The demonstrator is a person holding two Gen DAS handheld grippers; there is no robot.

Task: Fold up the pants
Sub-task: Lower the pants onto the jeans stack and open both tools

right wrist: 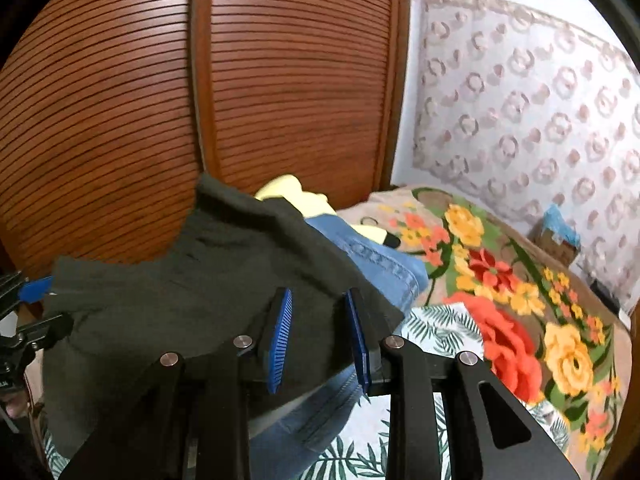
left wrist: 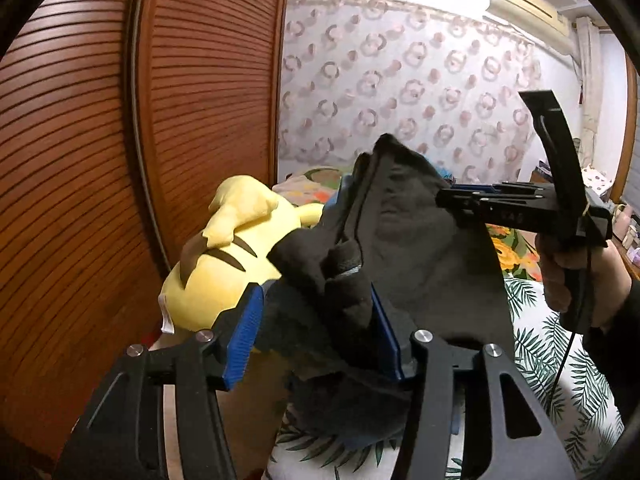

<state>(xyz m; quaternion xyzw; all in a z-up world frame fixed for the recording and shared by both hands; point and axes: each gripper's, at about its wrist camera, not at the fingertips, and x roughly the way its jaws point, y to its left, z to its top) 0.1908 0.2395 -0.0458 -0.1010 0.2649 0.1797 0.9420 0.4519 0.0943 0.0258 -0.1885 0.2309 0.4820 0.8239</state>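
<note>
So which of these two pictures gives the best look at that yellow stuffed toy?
The left wrist view. There the yellow stuffed toy lies in the open beside the wooden wardrobe, showing its body, brown stripes and a white tag. In the right wrist view only a small yellow part peeks out behind the dark pants.

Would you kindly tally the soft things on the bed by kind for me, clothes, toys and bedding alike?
Dark pants: 1
Blue denim garment: 1
Yellow plush toy: 1
Floral blanket: 1
Leaf-print sheet: 1
Total: 5
</note>
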